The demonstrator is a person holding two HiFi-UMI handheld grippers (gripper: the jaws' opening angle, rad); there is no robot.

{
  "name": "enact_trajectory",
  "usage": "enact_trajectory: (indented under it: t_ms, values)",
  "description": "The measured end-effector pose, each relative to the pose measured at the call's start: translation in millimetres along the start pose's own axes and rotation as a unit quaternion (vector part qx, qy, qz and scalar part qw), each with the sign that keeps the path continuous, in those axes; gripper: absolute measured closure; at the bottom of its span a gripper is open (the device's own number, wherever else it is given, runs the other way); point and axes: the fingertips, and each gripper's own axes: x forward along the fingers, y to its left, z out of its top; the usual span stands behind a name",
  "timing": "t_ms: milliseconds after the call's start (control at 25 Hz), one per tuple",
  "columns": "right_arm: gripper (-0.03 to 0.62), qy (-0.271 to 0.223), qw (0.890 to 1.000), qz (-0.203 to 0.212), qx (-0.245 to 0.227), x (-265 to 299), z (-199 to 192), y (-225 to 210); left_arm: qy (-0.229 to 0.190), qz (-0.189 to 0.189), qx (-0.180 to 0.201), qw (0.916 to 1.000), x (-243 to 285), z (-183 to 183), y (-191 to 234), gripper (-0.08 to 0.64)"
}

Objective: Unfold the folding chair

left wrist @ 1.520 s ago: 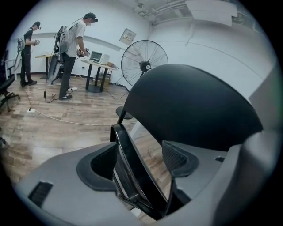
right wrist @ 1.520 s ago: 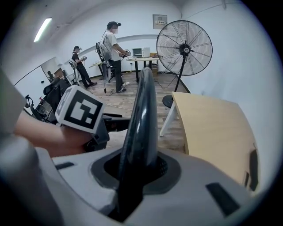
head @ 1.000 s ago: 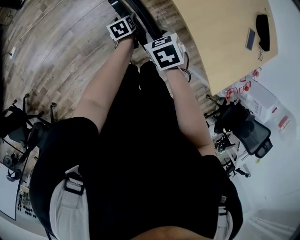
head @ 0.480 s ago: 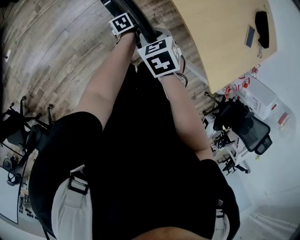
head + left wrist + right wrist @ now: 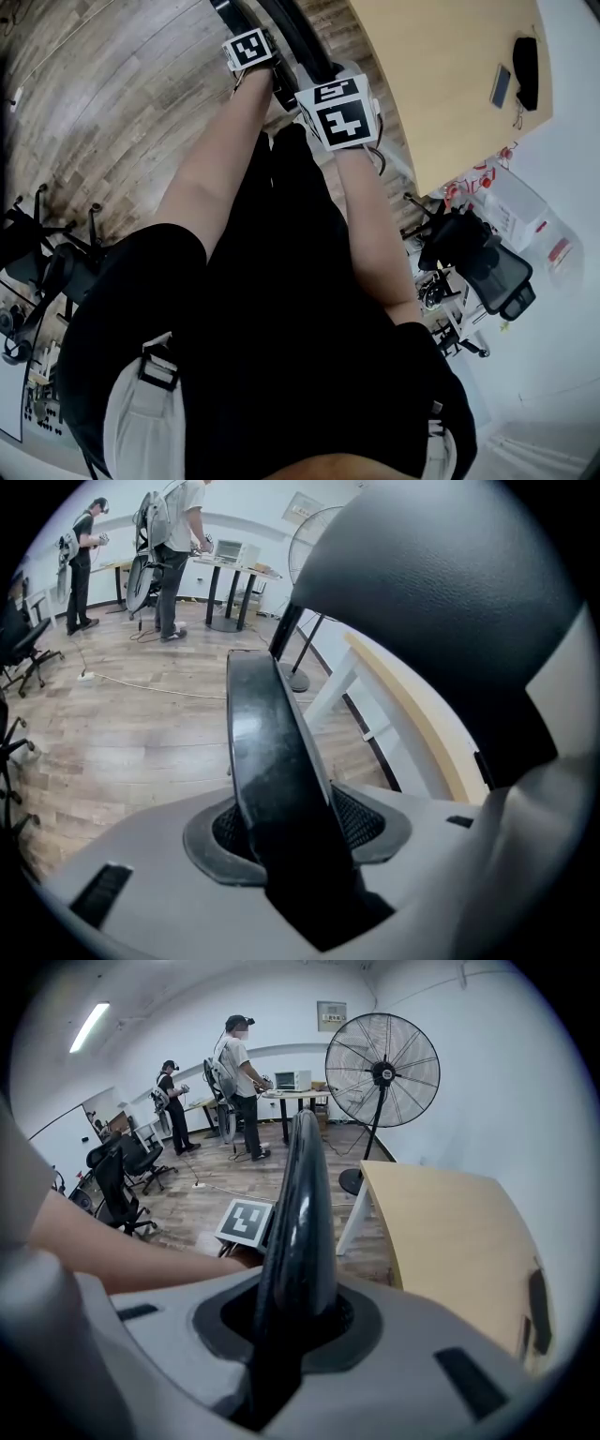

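The folding chair [image 5: 292,37] is black and stands folded in front of the person, with only its top showing in the head view. My left gripper [image 5: 291,832] is shut on a thin curved black edge of the chair [image 5: 267,752]; its jaws have just been closing onto it. A broad black padded part [image 5: 441,602] fills the upper right of the left gripper view. My right gripper [image 5: 286,1321] is shut on another narrow black chair edge [image 5: 305,1194], which rises between its pads. The left gripper's marker cube [image 5: 246,1222] lies just beyond it.
A light wooden table [image 5: 441,75] stands close on the right, with a big pedestal fan [image 5: 382,1072] past it. Office chairs [image 5: 478,262] stand to the right and at the left. Two people [image 5: 239,1063] work at far desks. The floor is wood plank [image 5: 122,752].
The left gripper's cube has sunk a little farther from the head, down onto the chair's black frame. The right gripper's cube has barely shifted.
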Motion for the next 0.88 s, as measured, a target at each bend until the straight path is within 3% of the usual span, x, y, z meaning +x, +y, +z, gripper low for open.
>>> enact_trajectory:
  t_ms: [160, 600, 880]
  values:
    - [0.525, 0.004, 1.0, 0.01, -0.002, 0.5, -0.6, -1.1, 0.037, -0.03, -0.03, 0.9984, -13.8, -11.2, -9.9, 0.356]
    - [0.52, -0.013, 0.999, 0.048, -0.006, -0.9, -3.2, -16.0, 0.021, -0.061, -0.031, 0.9974, -1.4, -16.2, -6.9, 0.364]
    - [0.52, -0.012, 0.998, 0.06, -0.025, 1.1, -6.4, -42.2, 0.029, -0.082, -0.054, 0.9948, -1.4, -23.9, -1.9, 0.373]
